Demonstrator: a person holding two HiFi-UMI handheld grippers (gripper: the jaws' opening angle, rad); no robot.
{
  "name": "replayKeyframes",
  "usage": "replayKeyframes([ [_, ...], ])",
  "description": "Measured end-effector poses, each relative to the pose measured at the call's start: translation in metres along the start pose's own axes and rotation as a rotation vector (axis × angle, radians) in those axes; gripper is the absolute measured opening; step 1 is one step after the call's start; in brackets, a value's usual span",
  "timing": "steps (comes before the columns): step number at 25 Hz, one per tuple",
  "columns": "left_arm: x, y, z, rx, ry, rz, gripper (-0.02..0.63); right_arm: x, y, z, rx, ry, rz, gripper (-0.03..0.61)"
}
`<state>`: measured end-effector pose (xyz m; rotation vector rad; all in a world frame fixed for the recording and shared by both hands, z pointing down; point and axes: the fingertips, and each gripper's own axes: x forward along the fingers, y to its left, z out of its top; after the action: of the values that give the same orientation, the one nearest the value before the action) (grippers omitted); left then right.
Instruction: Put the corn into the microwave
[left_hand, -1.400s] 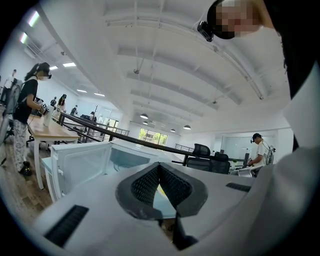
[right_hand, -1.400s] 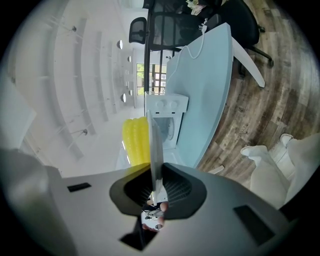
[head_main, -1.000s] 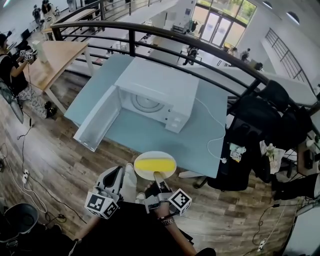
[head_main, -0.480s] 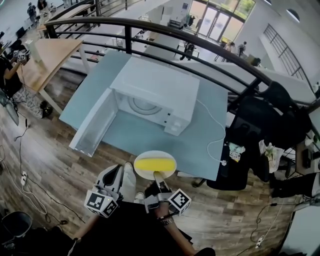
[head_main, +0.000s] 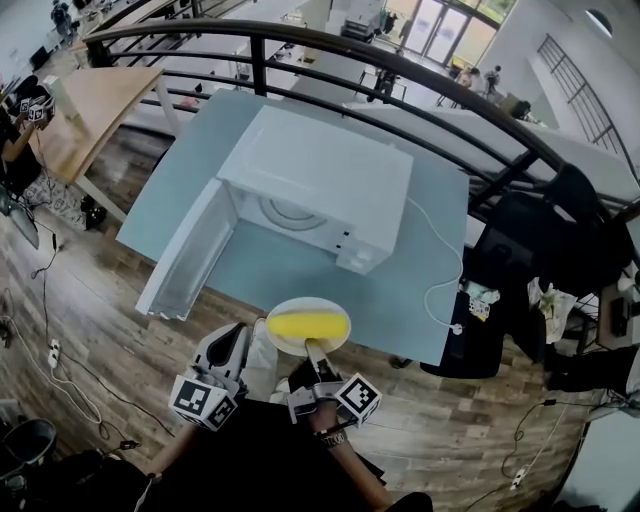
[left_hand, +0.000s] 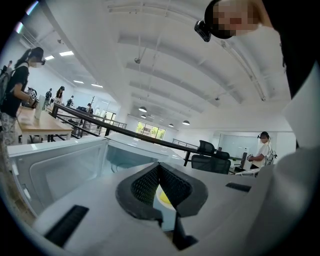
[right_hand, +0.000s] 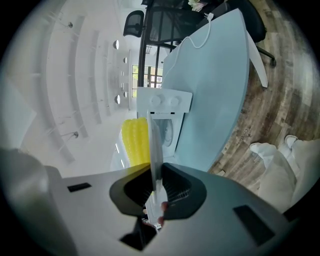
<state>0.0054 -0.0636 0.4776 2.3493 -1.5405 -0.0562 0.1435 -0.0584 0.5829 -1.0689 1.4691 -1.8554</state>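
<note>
A yellow corn cob (head_main: 308, 324) lies on a round white plate (head_main: 285, 343). My right gripper (head_main: 317, 356) is shut on the plate's near rim and holds it over the front edge of the blue table (head_main: 400, 290). In the right gripper view the plate (right_hand: 154, 145) is edge-on between the jaws, with the corn (right_hand: 135, 142) on its left. The white microwave (head_main: 318, 190) stands on the table with its door (head_main: 185, 255) swung open to the left. My left gripper (head_main: 238, 342) is shut and empty, left of the plate.
A black railing (head_main: 400, 80) runs behind the table. A white cable (head_main: 440, 270) trails from the microwave to the table's right edge. A black office chair (head_main: 545, 235) stands on the right, a wooden table (head_main: 90, 105) on the left. A person (head_main: 20, 140) stands at far left.
The table and microwave have drawn closer and lower in the head view. The plate with the corn now overlaps the table's front edge. Both grippers hold as before.
</note>
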Motion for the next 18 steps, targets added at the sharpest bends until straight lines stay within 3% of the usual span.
replayKeyframes([
  [4,0.016,0.013,0.012,0.006,0.007,-0.009,0.003,0.015,0.008,0.001,-0.007,-0.002,-0.048,0.035],
  [18,0.069,0.047,0.04,0.004,0.012,-0.074,0.003,0.074,0.029,0.01,-0.02,-0.023,-0.018,0.035],
])
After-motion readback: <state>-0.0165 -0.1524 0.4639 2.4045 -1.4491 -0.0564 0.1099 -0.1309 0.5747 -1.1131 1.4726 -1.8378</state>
